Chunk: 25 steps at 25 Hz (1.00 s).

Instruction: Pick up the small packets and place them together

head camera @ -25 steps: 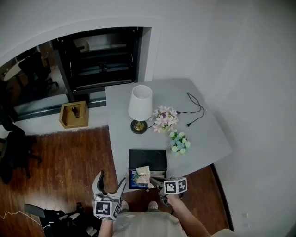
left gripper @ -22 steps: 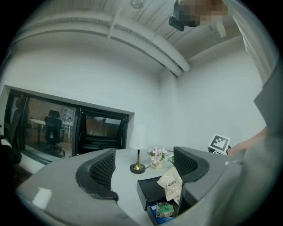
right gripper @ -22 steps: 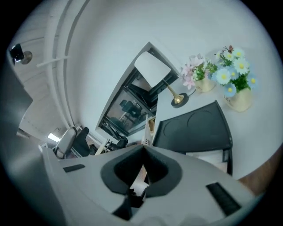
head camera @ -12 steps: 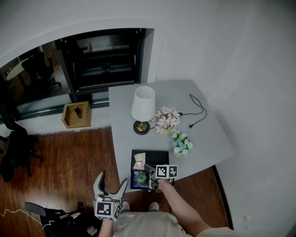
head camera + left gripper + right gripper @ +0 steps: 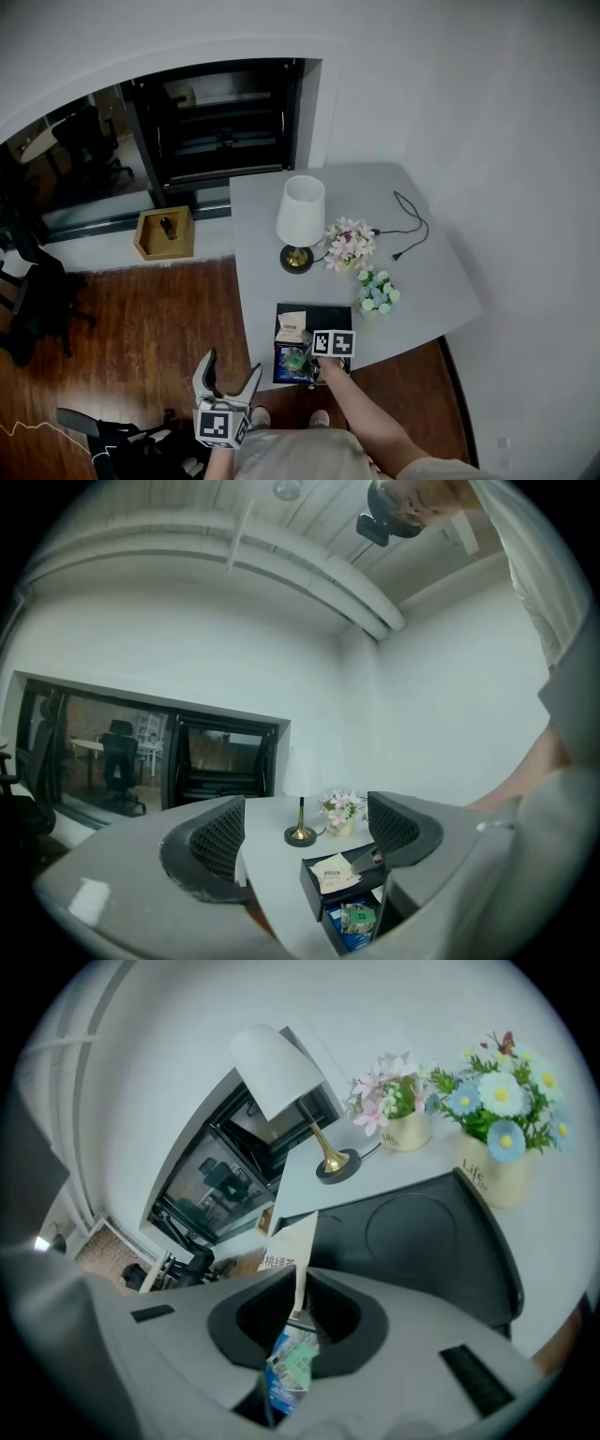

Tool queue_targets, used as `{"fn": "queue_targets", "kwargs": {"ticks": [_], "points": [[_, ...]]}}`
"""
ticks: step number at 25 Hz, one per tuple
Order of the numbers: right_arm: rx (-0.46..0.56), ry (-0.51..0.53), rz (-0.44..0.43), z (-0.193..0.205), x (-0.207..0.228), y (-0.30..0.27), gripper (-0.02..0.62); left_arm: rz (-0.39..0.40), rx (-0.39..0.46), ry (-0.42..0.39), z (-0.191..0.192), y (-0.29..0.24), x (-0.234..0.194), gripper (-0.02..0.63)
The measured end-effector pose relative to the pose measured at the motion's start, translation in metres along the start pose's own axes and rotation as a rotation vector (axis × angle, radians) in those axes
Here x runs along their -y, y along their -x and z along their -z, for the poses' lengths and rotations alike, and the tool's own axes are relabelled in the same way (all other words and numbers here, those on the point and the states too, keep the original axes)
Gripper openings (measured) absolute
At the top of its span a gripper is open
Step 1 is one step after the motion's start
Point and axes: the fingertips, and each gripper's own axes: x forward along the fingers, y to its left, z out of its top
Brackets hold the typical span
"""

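A person's right gripper (image 5: 300,1324) reaches down at a slant over a shallow black plastic tray (image 5: 326,314) at the near edge of a grey table (image 5: 412,281). A thin beige paper packet with dark print (image 5: 298,1241) stands on edge between its jaws, which have just been opening. A narrow gap shows between them, and the pads no longer seem to press the packet. Through that gap, just below, lie small blue and green foil packets (image 5: 292,362) at the tray's near end. In the head view the beige packet sits on the tray just beyond the blue and green ones; whether they touch I cannot tell.

The step in hand appears to be letting the beige packet go beside the others. To do it well, the jaws should part a little more while the gripper keeps steady, so the packet drops flat rather than clinging to a pad. The gripper can then draw back along its own line without brushing the pile.

The left gripper (image 5: 230,366) hangs level off the table's near-left corner, above the dark wooden floor (image 5: 141,309), jaws wide apart and empty.
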Motion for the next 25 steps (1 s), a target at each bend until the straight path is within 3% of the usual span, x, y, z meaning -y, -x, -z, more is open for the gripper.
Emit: {"fn": "queue_targets", "kwargs": {"ticks": [3,7,12,16,18,19,21,25], "points": [[0.022,0.073,0.088,-0.003,0.007,0.003,0.052,0.011,-0.005,-0.004,0.000,-0.001,0.002,0.407],[0.113,0.147,0.046,-0.021,-0.006,0.018,0.052,0.024,-0.006,-0.001,0.000,-0.004,0.006,0.407],[0.450,0.324,-0.076,-0.067,-0.047,0.091,0.051,0.042,-0.001,-0.007,-0.002,-0.011,0.007,0.407],[0.687,0.472,-0.105,-0.085,-0.064,0.160,0.052,0.063,0.002,-0.015,-0.006,-0.018,0.013,0.407],[0.767,0.491,-0.095,-0.087,-0.065,0.187,0.053,0.075,0.004,-0.021,-0.007,-0.022,0.016,0.407],[0.788,0.486,-0.090,-0.087,-0.063,0.197,0.088,0.082,0.004,-0.023,-0.007,-0.024,0.019,0.407],[0.813,0.484,-0.077,-0.085,-0.059,0.213,0.249,0.098,0.002,-0.029,-0.009,-0.027,0.024,0.407],[0.881,0.532,-0.042,-0.076,-0.055,0.243,0.256,0.128,0.003,-0.044,-0.009,-0.029,0.033,0.407]]}}
